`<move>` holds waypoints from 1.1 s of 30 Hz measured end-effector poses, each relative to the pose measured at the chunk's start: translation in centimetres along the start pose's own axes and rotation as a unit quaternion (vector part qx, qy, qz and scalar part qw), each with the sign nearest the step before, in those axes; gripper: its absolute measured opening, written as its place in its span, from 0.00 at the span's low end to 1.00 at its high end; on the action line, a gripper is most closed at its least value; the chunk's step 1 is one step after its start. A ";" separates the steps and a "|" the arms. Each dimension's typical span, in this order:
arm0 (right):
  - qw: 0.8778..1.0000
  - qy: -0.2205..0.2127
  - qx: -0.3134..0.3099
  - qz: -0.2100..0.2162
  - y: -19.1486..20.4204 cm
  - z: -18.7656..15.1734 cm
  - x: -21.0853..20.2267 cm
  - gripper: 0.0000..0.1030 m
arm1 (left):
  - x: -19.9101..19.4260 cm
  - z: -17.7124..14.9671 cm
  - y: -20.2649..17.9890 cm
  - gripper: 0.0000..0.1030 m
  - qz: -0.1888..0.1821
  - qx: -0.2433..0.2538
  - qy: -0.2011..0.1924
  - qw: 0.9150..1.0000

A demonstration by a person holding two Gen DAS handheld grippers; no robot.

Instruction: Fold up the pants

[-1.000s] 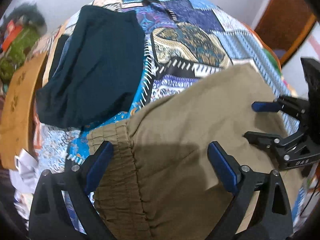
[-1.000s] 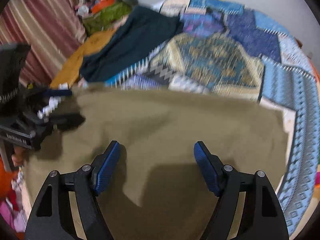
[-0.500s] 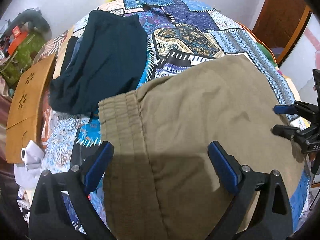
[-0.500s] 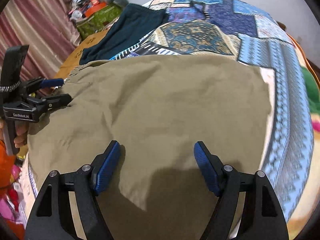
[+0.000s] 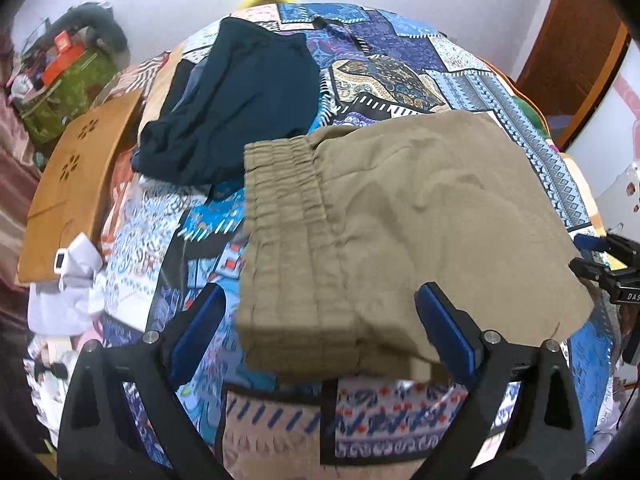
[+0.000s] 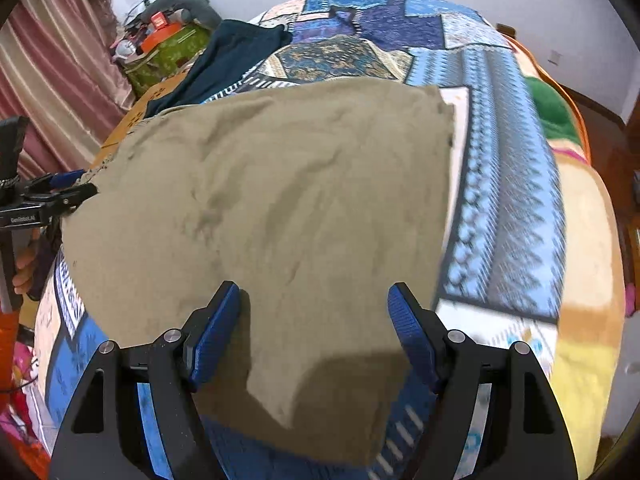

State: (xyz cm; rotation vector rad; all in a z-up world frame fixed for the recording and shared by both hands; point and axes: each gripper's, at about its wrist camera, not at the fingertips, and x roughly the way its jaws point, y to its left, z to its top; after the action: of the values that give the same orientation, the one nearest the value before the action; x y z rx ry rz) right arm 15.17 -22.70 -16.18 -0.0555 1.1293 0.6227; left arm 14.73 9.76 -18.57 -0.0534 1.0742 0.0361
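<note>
Folded khaki pants (image 5: 400, 220) lie flat on the patchwork bedspread (image 5: 392, 40), with the elastic waistband (image 5: 284, 216) on their left side. My left gripper (image 5: 320, 336) hovers open over the near waistband corner, with nothing pinched. In the right wrist view the same pants (image 6: 280, 200) fill the middle. My right gripper (image 6: 314, 332) stands open above their near edge and holds nothing. Each gripper shows in the other's view: the right gripper (image 5: 600, 260) at the pants' right edge, the left gripper (image 6: 60, 196) at the waistband end.
A dark navy garment (image 5: 240, 108) lies beyond the waistband. A wooden board (image 5: 76, 184), a green box (image 5: 68, 92) and white cloth (image 5: 68, 280) sit left of the bed. A wooden door (image 5: 580, 40) is at the right, a striped curtain (image 6: 52, 72) at the left.
Both grippers have drawn back toward the bed's near side, still open. The pants' near edge and the bedspread in front of it now show.
</note>
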 end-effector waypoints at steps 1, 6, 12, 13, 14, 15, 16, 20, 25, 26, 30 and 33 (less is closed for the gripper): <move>1.000 -0.002 0.006 0.000 -0.2 -0.3 -0.3 0.71 | -0.3 -0.3 0.1 0.95 0.000 -0.004 -0.002 1.000; 1.000 -0.012 0.020 -0.003 -0.3 -1.4 -1.2 0.71 | -1.4 -1.4 0.5 0.95 0.002 -0.012 -0.006 1.000; 1.000 -0.024 0.008 -0.018 0.9 -1.1 -2.1 0.71 | -3.7 -2.2 1.4 0.95 0.004 -0.031 -0.024 0.999; 0.999 -0.029 0.003 -0.020 1.2 -1.0 -2.3 0.71 | -4.1 -2.2 1.5 0.95 0.004 -0.036 -0.028 0.999; 0.999 -0.034 -0.003 -0.022 1.5 -0.8 -2.6 0.71 | -4.5 -2.3 1.8 0.95 0.004 -0.043 -0.034 0.998; 0.999 -0.045 -0.010 -0.022 2.0 -0.4 -3.1 0.71 | -5.0 -2.3 2.0 0.95 0.001 -0.052 -0.039 0.998; 0.998 -0.052 -0.014 -0.022 2.3 -0.1 -3.4 0.71 | -5.4 -2.3 2.3 0.95 -0.004 -0.061 -0.044 0.997; 0.995 -0.090 -0.032 -0.016 4.1 1.5 -4.5 0.71 | -6.1 -2.6 2.8 0.95 -0.038 -0.097 -0.048 0.993; 0.991 -0.119 -0.056 0.003 7.0 3.1 -3.8 0.71 | -5.1 -3.5 1.7 0.95 -0.088 -0.111 -0.025 0.990; 0.991 -0.119 -0.058 0.005 7.3 3.0 -3.6 0.71 | -4.8 -3.6 1.4 0.95 -0.094 -0.111 -0.021 0.989; 0.992 -0.105 -0.075 0.006 8.7 3.3 -1.1 0.71 | -3.6 -4.4 0.3 0.95 -0.129 -0.113 0.003 0.985; 0.993 -0.082 -0.090 0.000 9.3 2.9 0.8 0.71 | -2.6 -4.7 -0.4 0.95 -0.153 -0.116 0.018 0.981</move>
State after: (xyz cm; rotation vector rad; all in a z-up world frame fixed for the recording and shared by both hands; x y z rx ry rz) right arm 13.28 -13.64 -13.14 -0.1563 0.9126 0.7145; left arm 9.42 9.11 -18.48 -0.4310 1.0849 -0.1174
